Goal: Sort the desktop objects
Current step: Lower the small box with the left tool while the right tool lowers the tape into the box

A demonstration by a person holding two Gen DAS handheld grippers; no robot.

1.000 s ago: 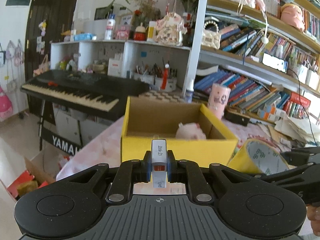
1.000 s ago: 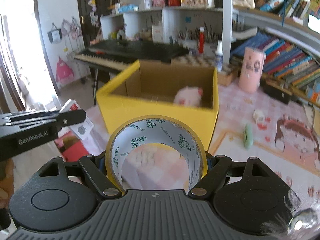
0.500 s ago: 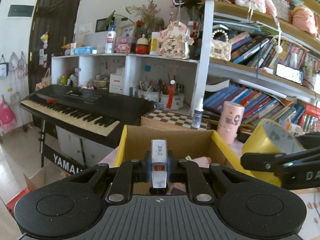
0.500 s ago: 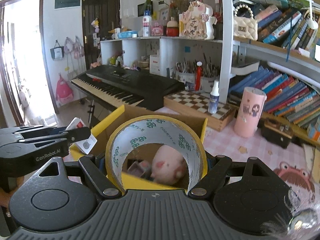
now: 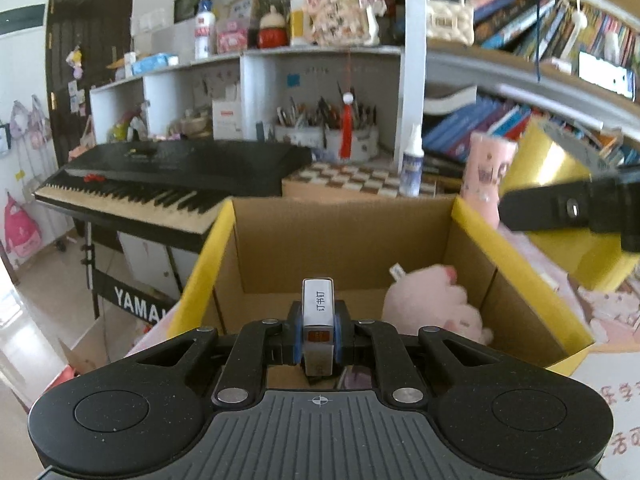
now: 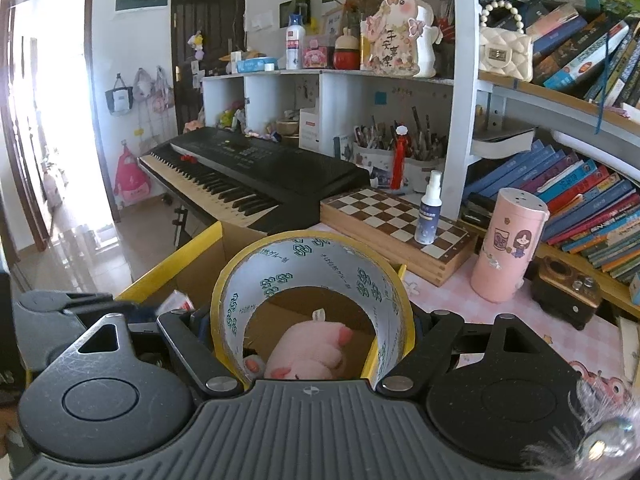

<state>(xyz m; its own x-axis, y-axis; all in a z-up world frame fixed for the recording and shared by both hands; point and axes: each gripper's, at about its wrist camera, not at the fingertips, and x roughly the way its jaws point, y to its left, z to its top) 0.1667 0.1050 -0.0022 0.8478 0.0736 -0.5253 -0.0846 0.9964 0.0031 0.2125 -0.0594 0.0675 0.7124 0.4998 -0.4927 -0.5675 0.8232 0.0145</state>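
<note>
My left gripper [image 5: 318, 338] clamps the staple box [image 5: 318, 312] upright; my right gripper [image 6: 312, 320] pinches the tape roll [image 6: 312, 280]. The yellow box [image 5: 468, 216] gapes just ahead and below both, plush pig [image 5: 432, 304] inside

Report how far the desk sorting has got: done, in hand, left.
Done: the pink plush toy already lies inside the yellow box. In hand: the left gripper is clamped on a staple box above the opening, and the right gripper grips the tape roll over it. Left: releasing both into the box.
</note>
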